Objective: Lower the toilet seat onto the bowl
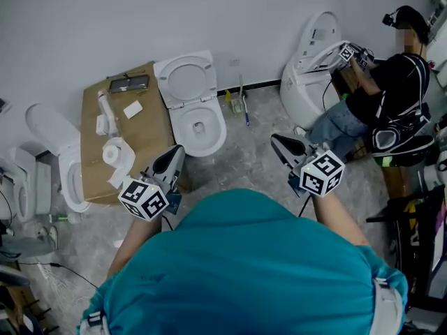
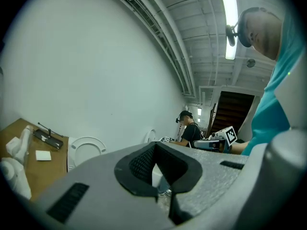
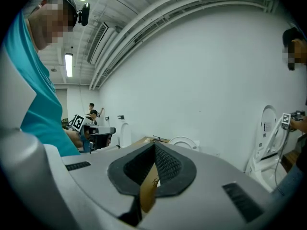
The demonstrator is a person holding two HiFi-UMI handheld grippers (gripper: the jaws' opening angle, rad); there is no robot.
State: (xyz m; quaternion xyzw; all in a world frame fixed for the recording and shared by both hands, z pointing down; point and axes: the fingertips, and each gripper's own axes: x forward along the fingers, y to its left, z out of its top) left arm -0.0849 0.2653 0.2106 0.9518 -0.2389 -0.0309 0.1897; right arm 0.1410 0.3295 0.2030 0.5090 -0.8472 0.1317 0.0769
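Observation:
The white toilet [image 1: 200, 129] stands against the far wall, with its seat [image 1: 187, 79] raised upright against the wall behind the open bowl. The raised seat also shows in the left gripper view [image 2: 86, 150] and the right gripper view [image 3: 184, 142]. My left gripper [image 1: 179, 149] is held in front of the bowl, to its left and well short of it, shut and empty. My right gripper [image 1: 274, 139] hovers to the right of the bowl, also apart from it, with its jaws together and nothing between them.
A cardboard box [image 1: 127, 135] with paper rolls and small items lies left of the toilet. Another toilet [image 1: 66, 169] stands further left. At the right a second person [image 1: 391, 96] with grippers works on another toilet [image 1: 307, 75]. A brush and bottle [image 1: 237, 103] stand by the wall.

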